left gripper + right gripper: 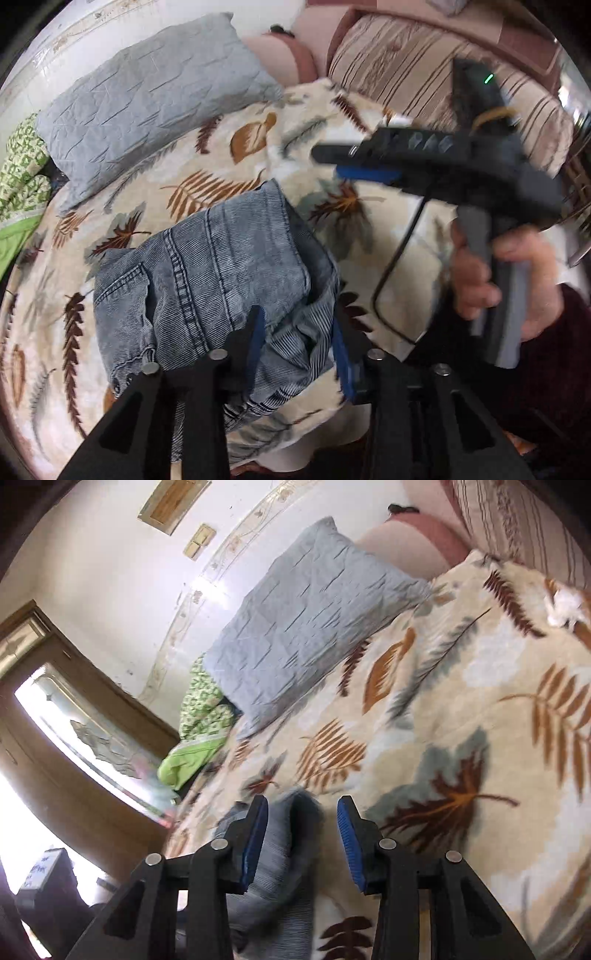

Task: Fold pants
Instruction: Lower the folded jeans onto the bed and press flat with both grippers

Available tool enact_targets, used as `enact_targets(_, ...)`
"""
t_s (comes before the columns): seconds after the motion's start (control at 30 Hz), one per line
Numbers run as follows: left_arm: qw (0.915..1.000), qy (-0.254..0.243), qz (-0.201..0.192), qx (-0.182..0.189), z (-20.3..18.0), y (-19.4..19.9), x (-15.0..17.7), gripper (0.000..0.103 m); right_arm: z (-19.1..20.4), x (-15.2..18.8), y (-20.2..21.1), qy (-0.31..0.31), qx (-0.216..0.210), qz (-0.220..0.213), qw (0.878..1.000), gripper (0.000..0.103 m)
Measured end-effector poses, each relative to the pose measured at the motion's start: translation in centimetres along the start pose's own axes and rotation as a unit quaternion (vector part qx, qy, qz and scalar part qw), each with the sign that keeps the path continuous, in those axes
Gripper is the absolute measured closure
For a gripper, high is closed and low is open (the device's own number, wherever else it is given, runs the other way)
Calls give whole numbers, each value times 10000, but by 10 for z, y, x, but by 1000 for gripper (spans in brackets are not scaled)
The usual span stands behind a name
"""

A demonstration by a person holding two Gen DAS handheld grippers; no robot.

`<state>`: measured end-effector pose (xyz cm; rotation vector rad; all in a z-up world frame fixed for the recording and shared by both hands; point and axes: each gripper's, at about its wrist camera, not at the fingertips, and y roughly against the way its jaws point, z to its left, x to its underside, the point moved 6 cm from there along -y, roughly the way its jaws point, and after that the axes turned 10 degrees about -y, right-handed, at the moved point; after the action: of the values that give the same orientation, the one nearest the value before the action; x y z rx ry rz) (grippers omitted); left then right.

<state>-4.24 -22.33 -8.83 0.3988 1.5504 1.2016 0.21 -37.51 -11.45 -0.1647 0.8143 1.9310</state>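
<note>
The grey-blue denim pants (207, 280) lie folded into a compact bundle on the leaf-patterned blanket (229, 155). My left gripper (299, 347) is open, its blue-padded jaws straddling the near edge of the bundle without clamping it. My right gripper (332, 162) shows in the left wrist view, held in a hand to the right and above the blanket; whether it is open cannot be told there. In the right wrist view the right gripper (303, 834) is open, with a blurred end of the pants (280, 864) between and under its jaws, not pinched.
A grey quilted pillow (147, 96) lies at the back left of the bed, with a green patterned cloth (18, 177) beside it. A striped sofa cushion (424, 66) stands behind. A wooden-framed door (74, 738) and white wall are at the left in the right wrist view.
</note>
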Motion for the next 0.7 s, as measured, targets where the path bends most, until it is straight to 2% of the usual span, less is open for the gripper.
enact_targets(0.1, 9979, 112, -488, -415, 23, 35, -1, 37, 8, 4, -4, 232, -32, 134, 9996, 61)
enact_targets(0.17, 9936, 378, -840, -654, 53, 62, -1, 32, 15, 11, -8, 387, -80, 213, 9990, 60)
enact_targets(0.27, 9882, 772, -1027, -832, 88, 79, 11, 28, 29, 23, -6, 702, -208, 207, 9971, 61)
enact_targets(0.33, 9859, 964, -811, -1100, 114, 69, 19, 28, 40, 29, -4, 937, -345, 208, 9948, 61)
enact_targets(0.4, 9854, 1079, -674, -1132, 132, 52, 25, 28, 51, 35, -5, 1111, -469, 220, 9925, 61)
enact_targets(0.53, 9838, 1029, -305, -1438, 155, 5, 27, 28, 62, 46, -32, 1183, -518, 496, 9904, 60)
enact_targets(0.6, 9838, 1027, -150, -1460, 163, -17, 24, 28, 53, 51, -57, 1043, -288, 822, 9907, 59)
enact_targets(0.67, 9843, 1139, 196, -1335, 171, -48, 24, 28, 30, 55, -81, 852, 299, 1011, 9908, 58)
enact_targets(0.7, 9834, 1209, 438, -1276, 174, -63, 28, 28, 15, 56, -91, 722, 535, 1081, 9901, 51)
